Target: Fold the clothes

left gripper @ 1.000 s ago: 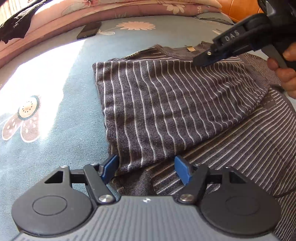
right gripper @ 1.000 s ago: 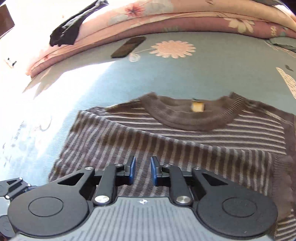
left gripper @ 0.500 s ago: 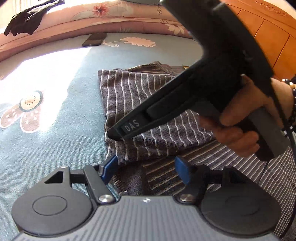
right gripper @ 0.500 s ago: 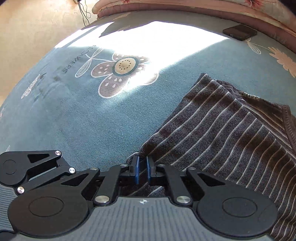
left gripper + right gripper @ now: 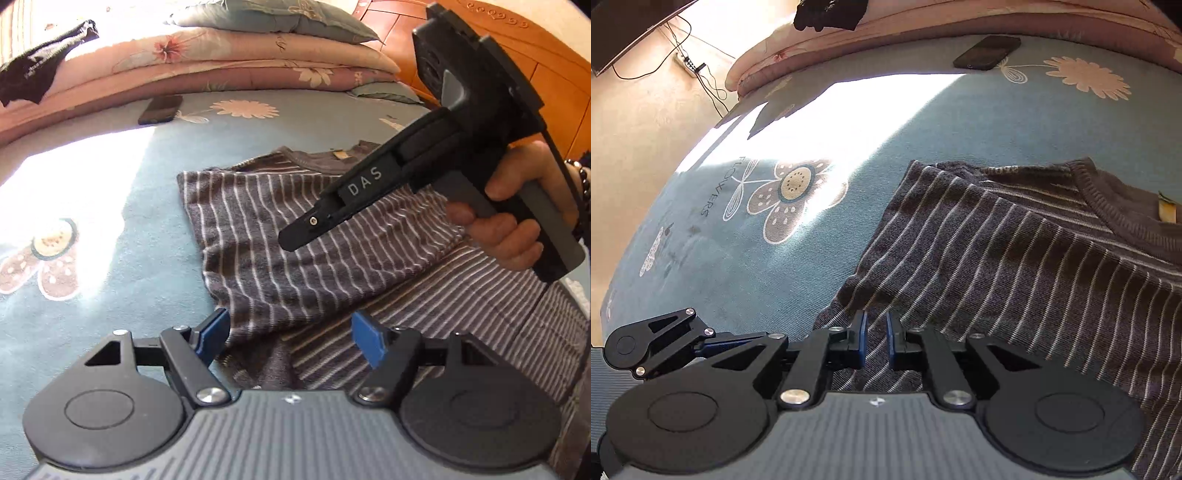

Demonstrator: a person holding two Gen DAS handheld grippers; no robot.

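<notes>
While looking along the left gripper, can see the striped grey sweater lying flat on the blue flowered bed sheet, with one side folded over onto the body, so that the stripes of the folded part run across those of the layer below. Collar turned to the far side, toward the stacked quilts, with a small tan label inside it. Left gripper low over the near hem of the sweater, jaws wide apart and opening, one blue pad at each side of the folded corner, pressing on nothing. Above the folded part, the right gripper, held by a hand around its grey grip, tip slanting down toward the cloth; cannot tell from here if touching it or only near. From the right wrist camera, the same right gripper with jaws opening, only a narrow gap between the blue pads, nothing caught between them, and the striped sweater below and to the right, its folded edge running along the sunlit sheet. Further away on the sheet, a dark phone, well apart from the sweater, near the quilts. On top of the quilts, at far left, a black garment. Behind the hand, a wooden headboard
</notes>
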